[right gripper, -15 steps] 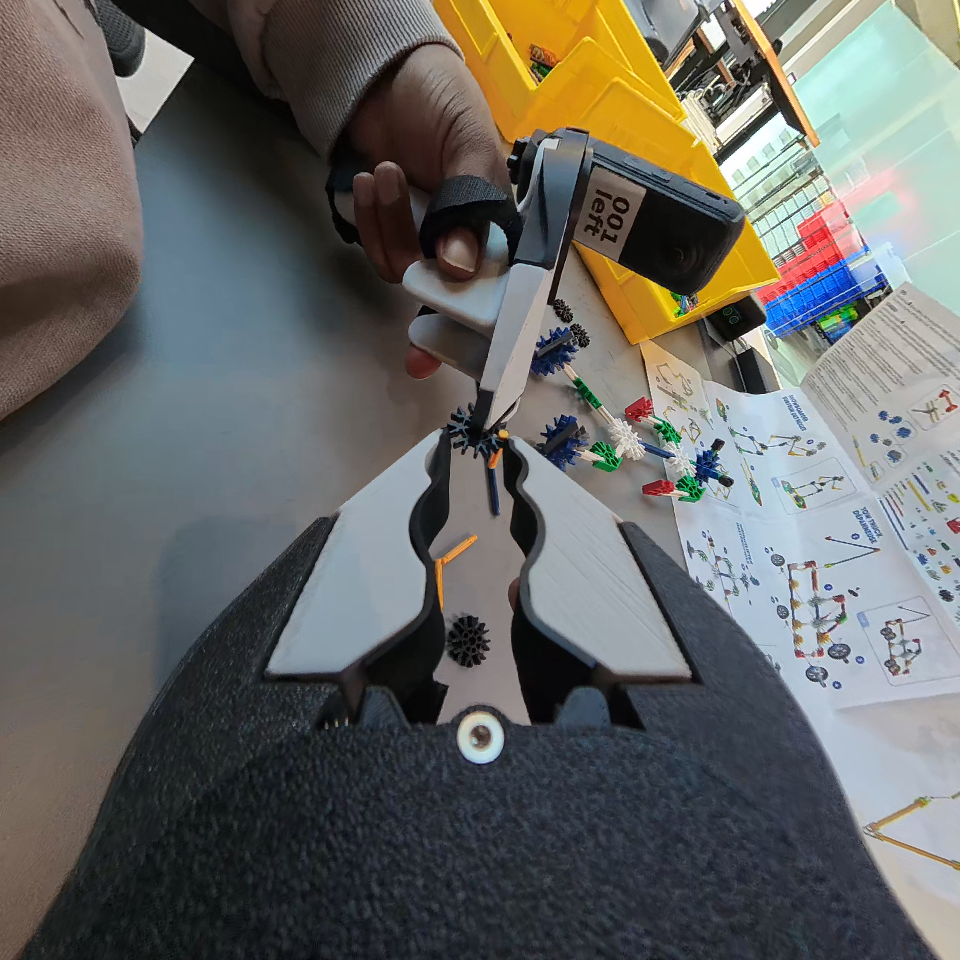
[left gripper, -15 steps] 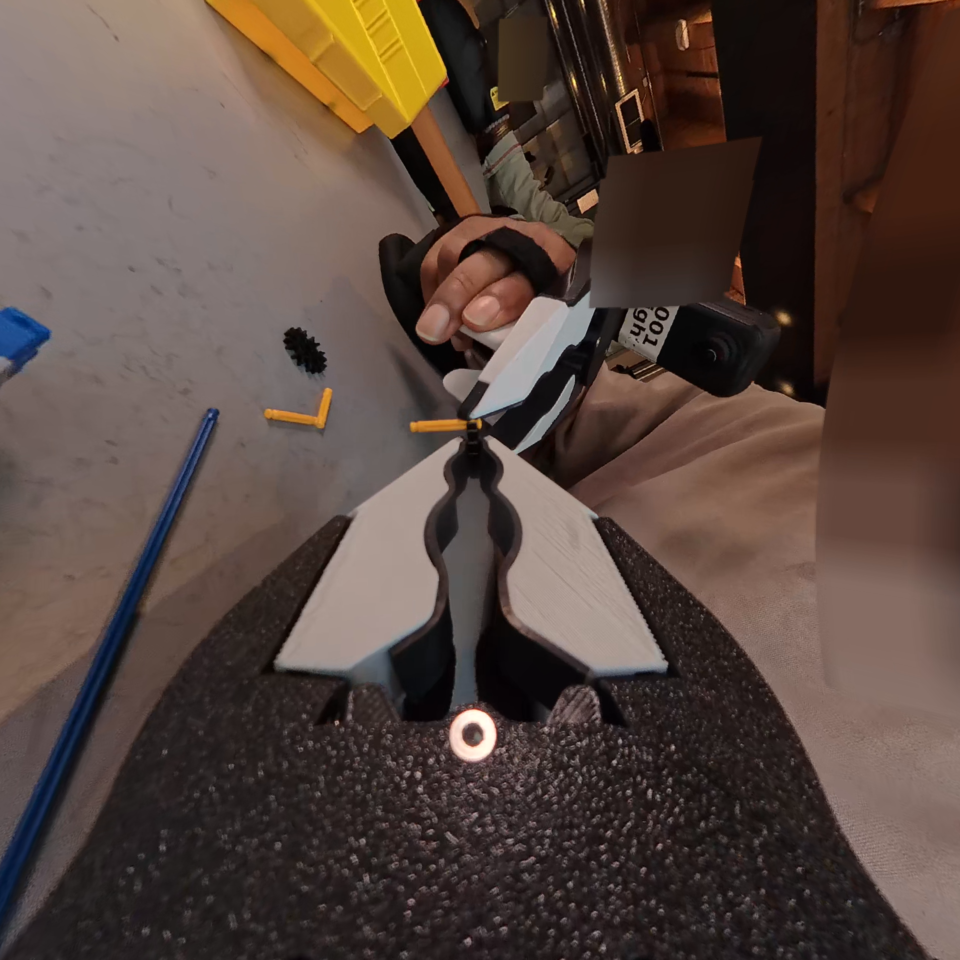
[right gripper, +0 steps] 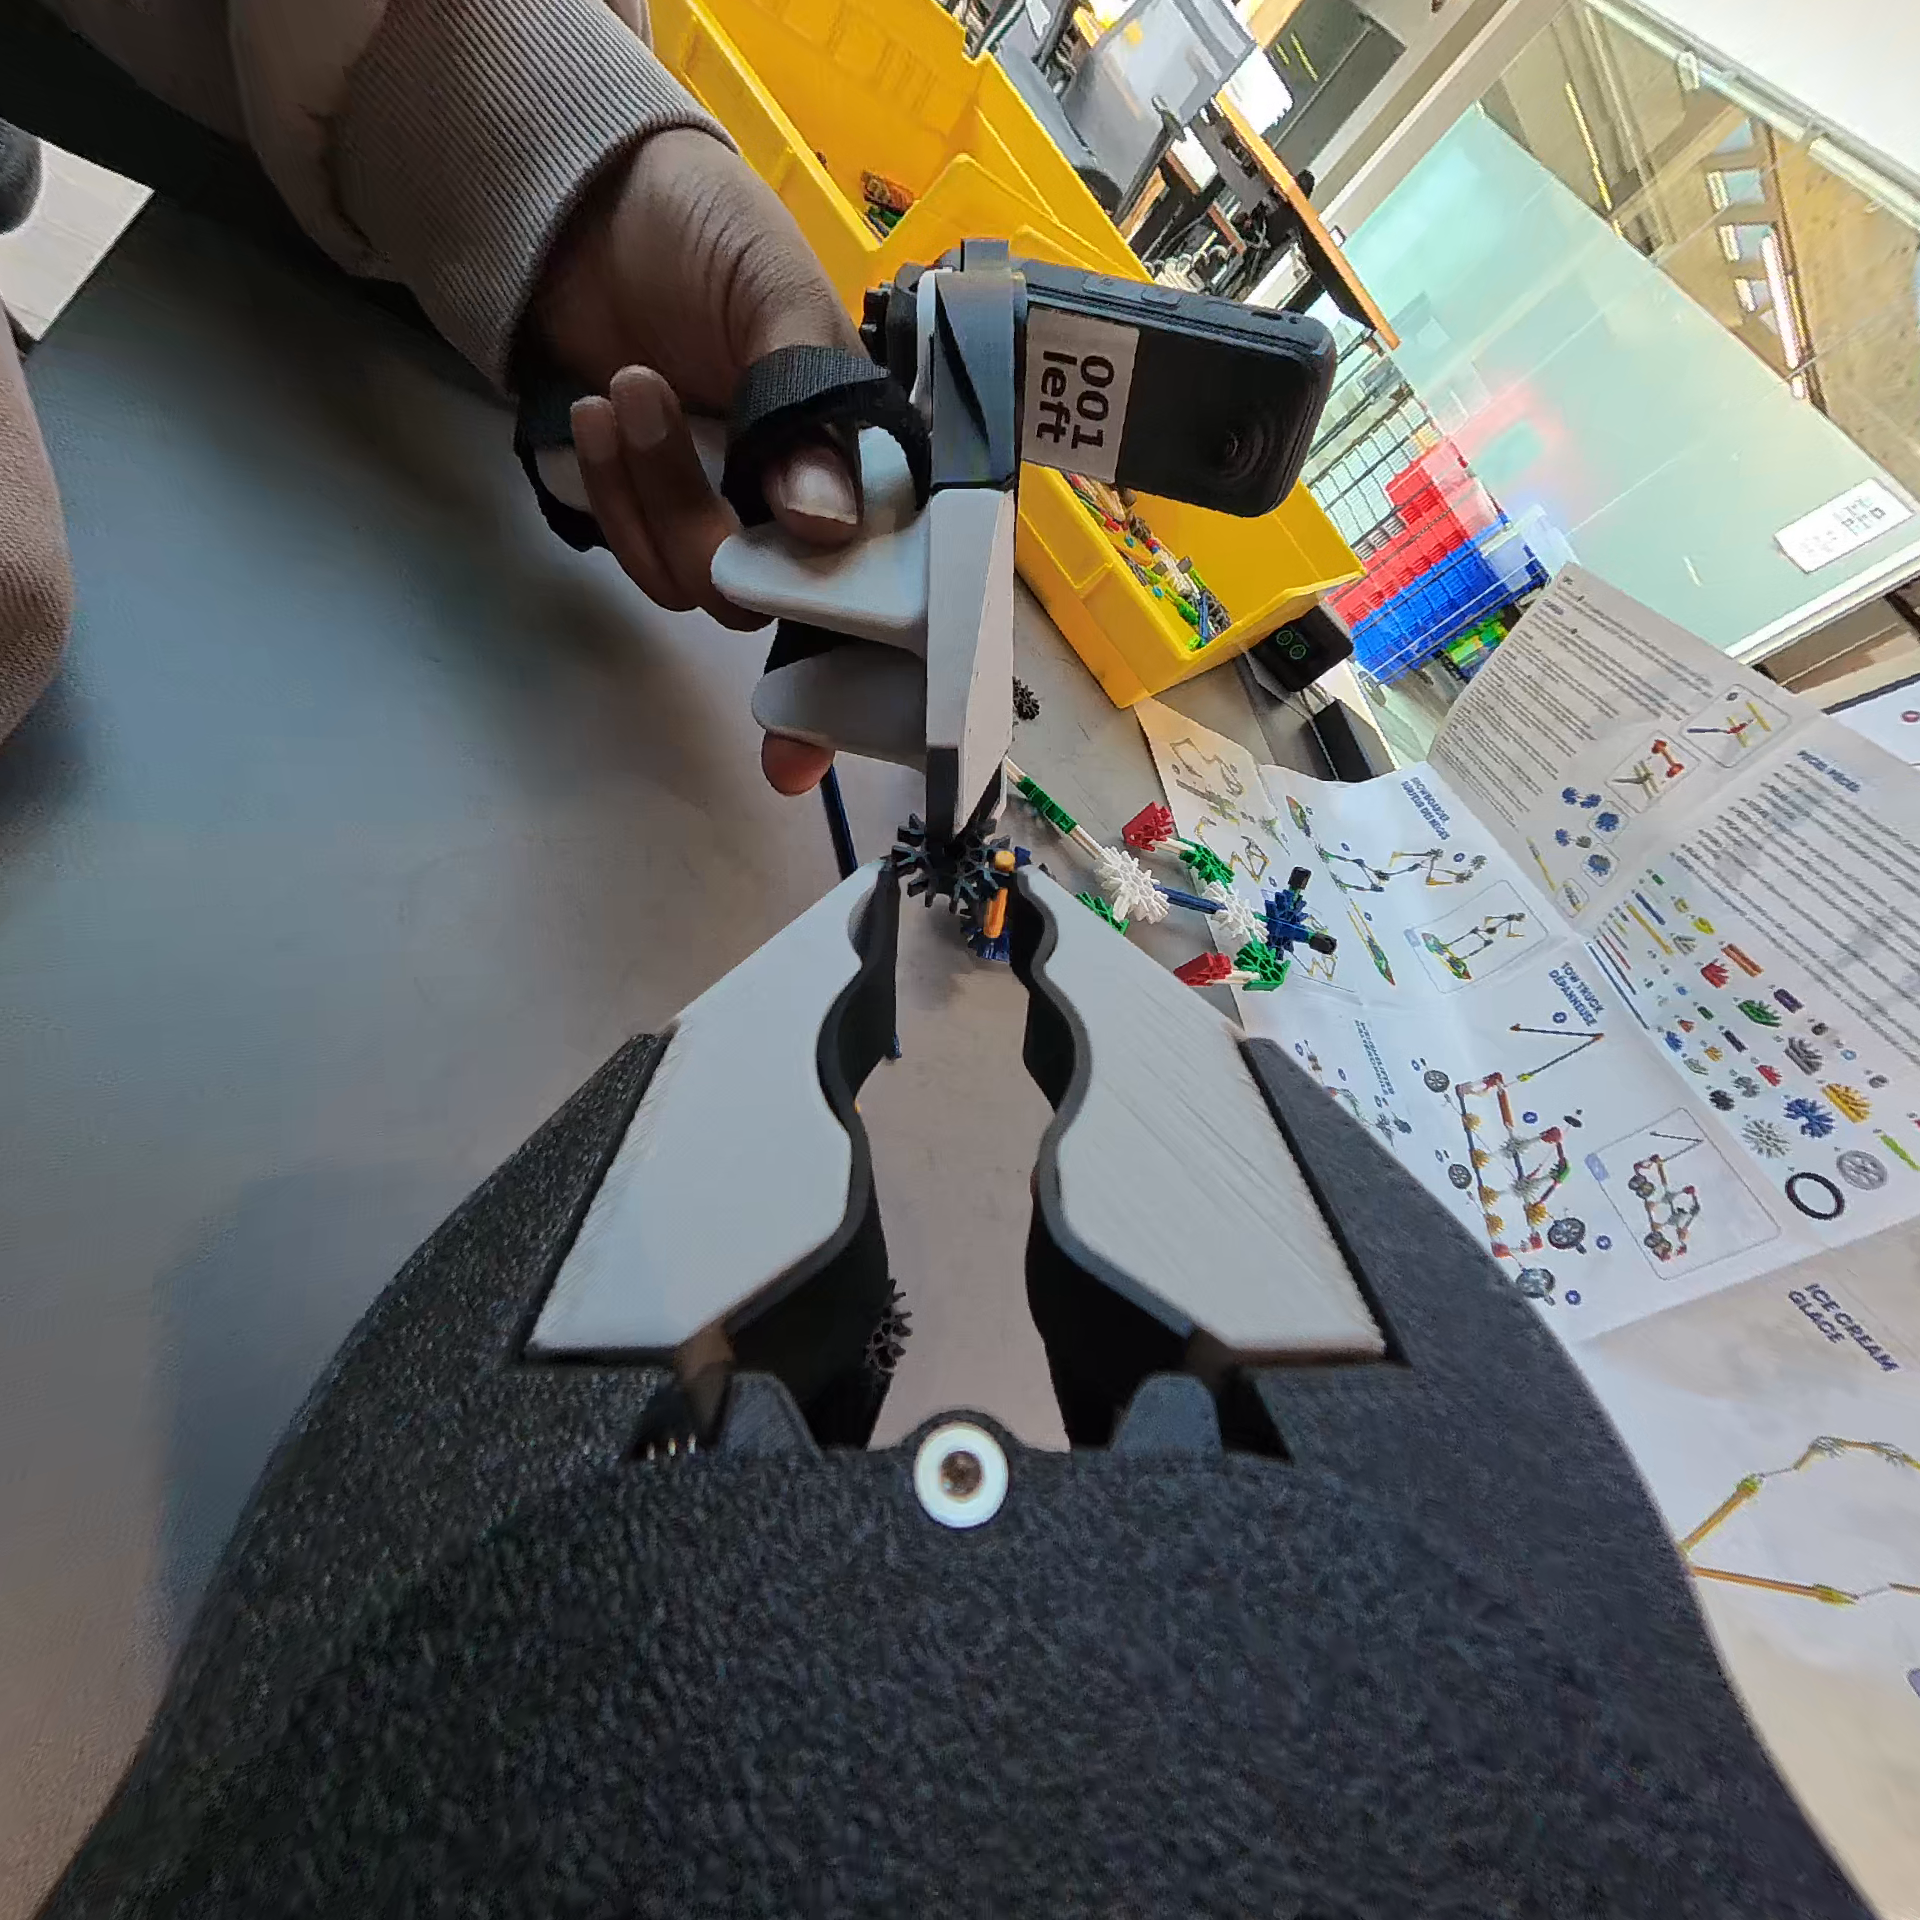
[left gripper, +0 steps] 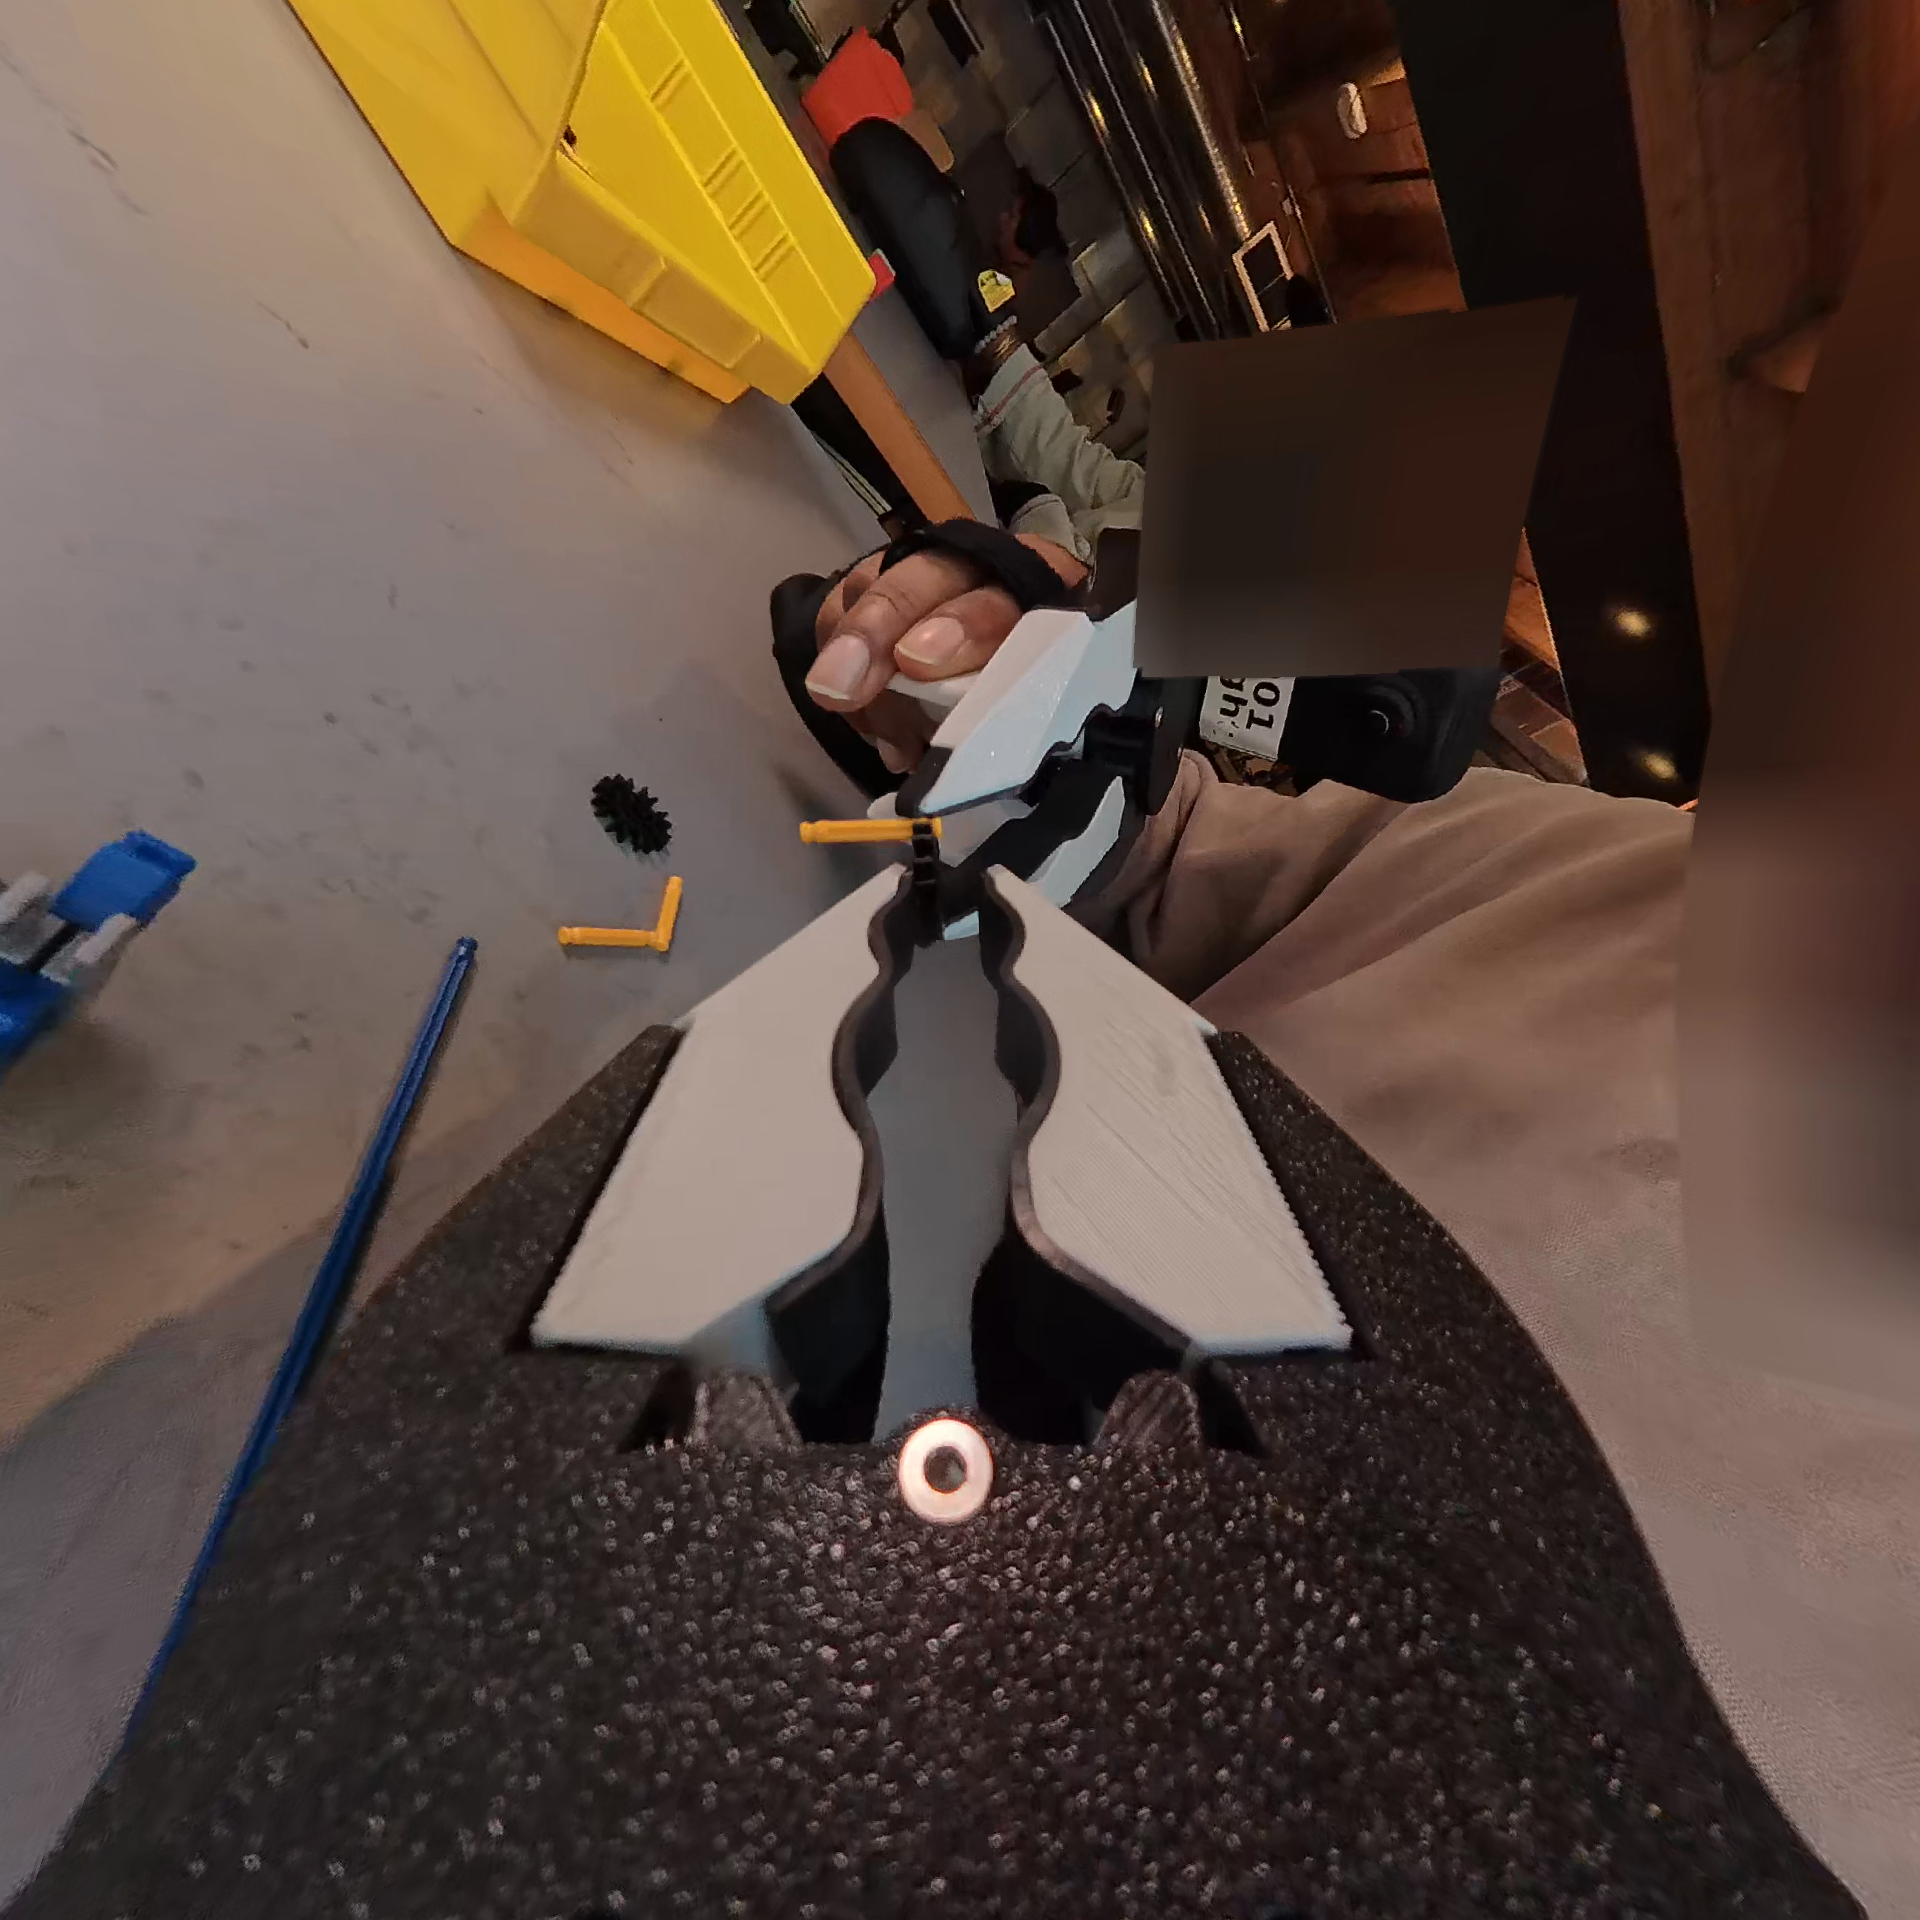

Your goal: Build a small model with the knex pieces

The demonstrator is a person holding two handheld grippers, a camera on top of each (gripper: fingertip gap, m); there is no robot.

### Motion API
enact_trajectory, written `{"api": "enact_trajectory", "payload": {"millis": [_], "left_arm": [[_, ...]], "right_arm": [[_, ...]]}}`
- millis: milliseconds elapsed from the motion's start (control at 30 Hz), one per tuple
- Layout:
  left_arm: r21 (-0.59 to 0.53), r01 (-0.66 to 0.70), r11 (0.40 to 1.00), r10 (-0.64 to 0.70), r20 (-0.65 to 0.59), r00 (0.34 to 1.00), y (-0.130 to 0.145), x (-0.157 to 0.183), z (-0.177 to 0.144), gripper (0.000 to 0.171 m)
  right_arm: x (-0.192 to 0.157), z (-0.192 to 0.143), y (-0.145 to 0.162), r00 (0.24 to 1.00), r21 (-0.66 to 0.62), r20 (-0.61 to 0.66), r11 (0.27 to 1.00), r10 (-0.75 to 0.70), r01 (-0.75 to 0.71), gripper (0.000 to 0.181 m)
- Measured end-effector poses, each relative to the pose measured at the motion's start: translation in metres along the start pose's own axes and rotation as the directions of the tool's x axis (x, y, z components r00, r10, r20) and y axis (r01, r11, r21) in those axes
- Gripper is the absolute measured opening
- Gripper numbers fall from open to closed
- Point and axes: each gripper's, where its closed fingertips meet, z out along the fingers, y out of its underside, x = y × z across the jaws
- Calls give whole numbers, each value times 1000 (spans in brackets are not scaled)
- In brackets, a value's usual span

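A small black toothed connector [left gripper: 925, 873] is held in the air over the grey table [left gripper: 312, 520]. A short yellow rod [left gripper: 862, 830] sticks out sideways from its edge. My left gripper [left gripper: 942, 883] is shut on the connector's flat faces; in the right wrist view it [right gripper: 961, 821] comes down from above. My right gripper [right gripper: 951, 883] closes across the connector [right gripper: 935, 857], with the rod [right gripper: 997, 902] against its right fingertip. In the left wrist view the right gripper [left gripper: 937, 864] reaches in from the right.
On the table lie a black gear [left gripper: 631, 814], two yellow rods in an L [left gripper: 623, 930] and a long blue rod [left gripper: 343, 1226]. Yellow bins [right gripper: 1143, 582], a multicoloured rod-and-connector build [right gripper: 1195, 894] and instruction sheets [right gripper: 1558, 987] lie beyond. A person's beige clothing [left gripper: 1403, 1039] is close on the right. The grippers are tip to tip, or close to it.
Both grippers have shifted a little together with the connector and rod; the table parts sit lower in the left wrist view. The grips look unchanged.
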Motion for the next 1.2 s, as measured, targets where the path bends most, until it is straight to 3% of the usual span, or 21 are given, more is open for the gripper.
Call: {"api": "enact_trajectory", "payload": {"millis": [100,167,300,467,700,1067,1200], "left_arm": [[12,-58,998,57,39,998,-2,0,-2,2],[-7,-174,985,174,94,980,-2,2,-2,2],[-94,-431,898,441,211,873,0,5,-2,2],[-157,-558,815,579,266,771,2,3,0,2],[-229,-624,747,663,320,677,2,-5,-1,2],[-268,-622,736,676,322,662,7,-10,1,2],[-227,-571,789,614,301,729,8,-10,1,2]], "right_arm": [[2,1,-4,999,16,-34,1000,-19,20,19],[3,0,-7,998,35,-54,999,-35,36,20],[1,-3,-12,1000,80,-31,997,-5,7,21],[-2,-8,-13,998,116,28,991,59,-62,22],[-1,-11,-14,998,129,24,990,61,-63,16],[-4,-9,-8,996,97,41,992,74,-77,6],[1,-11,-10,988,124,53,980,148,-153,6]]}}
